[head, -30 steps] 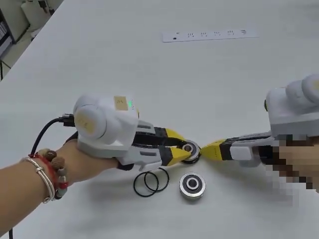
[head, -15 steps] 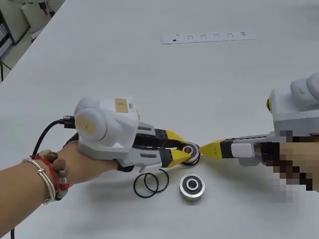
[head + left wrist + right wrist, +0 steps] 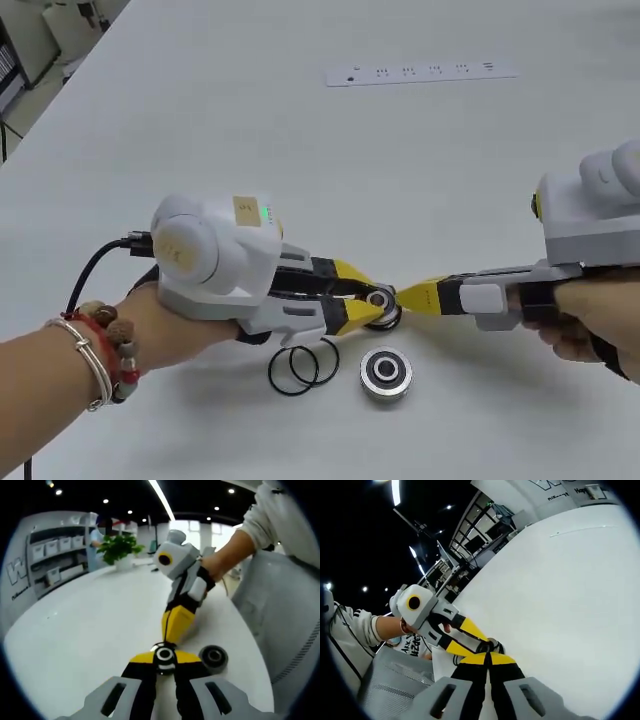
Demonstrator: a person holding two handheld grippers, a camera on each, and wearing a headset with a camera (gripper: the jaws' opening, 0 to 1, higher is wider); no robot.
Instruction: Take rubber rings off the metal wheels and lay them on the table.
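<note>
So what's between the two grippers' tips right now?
A metal wheel, clamped in the left gripper's jaws; the right gripper's shut tips meet its rim. The head view shows it.

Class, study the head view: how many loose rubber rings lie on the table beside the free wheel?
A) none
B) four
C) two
C: two black rings lie overlapping on the table, just left of the free wheel.

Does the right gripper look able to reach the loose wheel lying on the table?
Probably yes: the loose wheel lies uncovered beside the right gripper, with bare table between; its shut jaws would need opening first.
</note>
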